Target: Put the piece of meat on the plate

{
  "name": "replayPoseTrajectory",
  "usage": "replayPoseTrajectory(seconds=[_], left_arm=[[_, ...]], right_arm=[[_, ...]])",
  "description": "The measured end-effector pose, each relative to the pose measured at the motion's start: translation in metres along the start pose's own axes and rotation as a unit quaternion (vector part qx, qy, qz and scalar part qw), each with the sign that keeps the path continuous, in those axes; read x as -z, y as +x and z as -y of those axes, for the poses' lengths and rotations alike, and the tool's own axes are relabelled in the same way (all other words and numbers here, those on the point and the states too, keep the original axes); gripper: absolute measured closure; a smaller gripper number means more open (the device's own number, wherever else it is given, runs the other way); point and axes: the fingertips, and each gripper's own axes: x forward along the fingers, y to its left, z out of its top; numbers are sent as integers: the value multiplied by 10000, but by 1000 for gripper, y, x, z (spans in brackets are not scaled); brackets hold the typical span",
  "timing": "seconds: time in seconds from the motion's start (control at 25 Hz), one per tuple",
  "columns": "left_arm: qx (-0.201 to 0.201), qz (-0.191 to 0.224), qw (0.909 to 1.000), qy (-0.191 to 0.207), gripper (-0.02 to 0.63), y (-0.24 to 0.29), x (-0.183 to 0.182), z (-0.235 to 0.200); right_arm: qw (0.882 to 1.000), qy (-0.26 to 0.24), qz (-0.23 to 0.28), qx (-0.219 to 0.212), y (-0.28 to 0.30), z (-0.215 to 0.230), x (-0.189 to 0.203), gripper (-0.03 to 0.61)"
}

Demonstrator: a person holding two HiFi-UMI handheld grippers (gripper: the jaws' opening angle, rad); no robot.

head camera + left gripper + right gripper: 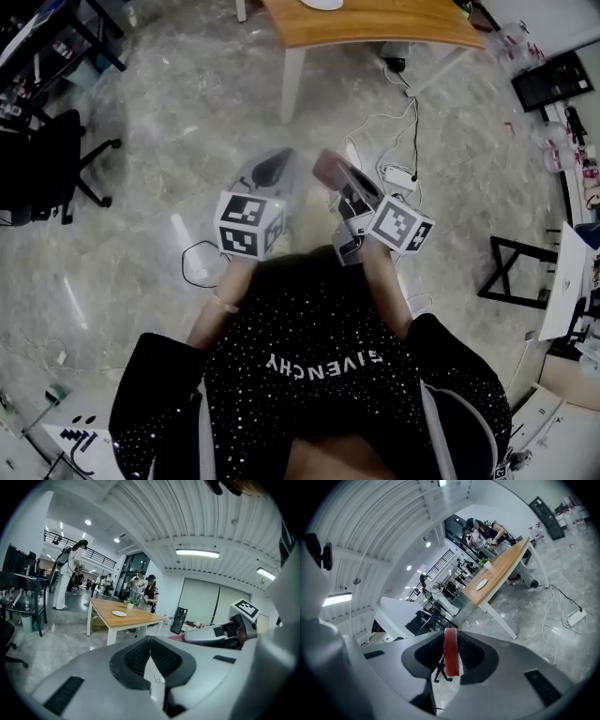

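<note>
- The right gripper [451, 641] has its jaws closed on the piece of meat [451, 657]. The meat is a red slab standing on edge between the pads, and its far end reaches just past the jaw tips.
- The left gripper [150, 641] is empty. Its jaw tips are together, and only a slit of floor shows behind them.
- In the head view both grippers are held in front of the person's chest, near each other but apart, over bare floor [178, 112].
- The plate [119, 613] lies on the wooden table [375, 26], well apart from both grippers. Bare tabletop shows all round it.
- Between the grippers and the table's near edge the floor is open on the left side.
- On the right side cables [413, 122] trail down from the table's edge to a power strip [398, 175] lying just beyond the right gripper.
- An office chair [47, 169] stands far to the left and a black frame [514, 272] far to the right, both outside the stretch between grippers and table.
</note>
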Motion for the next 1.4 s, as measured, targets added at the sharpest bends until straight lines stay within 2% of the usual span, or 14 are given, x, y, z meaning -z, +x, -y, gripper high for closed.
replayPoseTrajectory(seconds=[0.16,0.36,0.64,1.12,1.4], left_arm=[[-57,-13,9998,-179,604,3,4,-13],[-120,-121,9997,-165,604,20,4,-22],[-99,-300,9994,-142,604,69,-5,-24],[-530,-70,9986,-47,604,178,-53,-30],[-726,86,9972,-128,604,222,-56,-32]], right_arm=[[9998,150,83,-104,11,0,-5,485],[9956,676,408,-510,24,-2,-30,486],[9937,838,429,-612,42,19,-71,486],[9944,639,149,-828,87,82,-174,486],[9928,519,58,-1078,104,105,-210,486]])
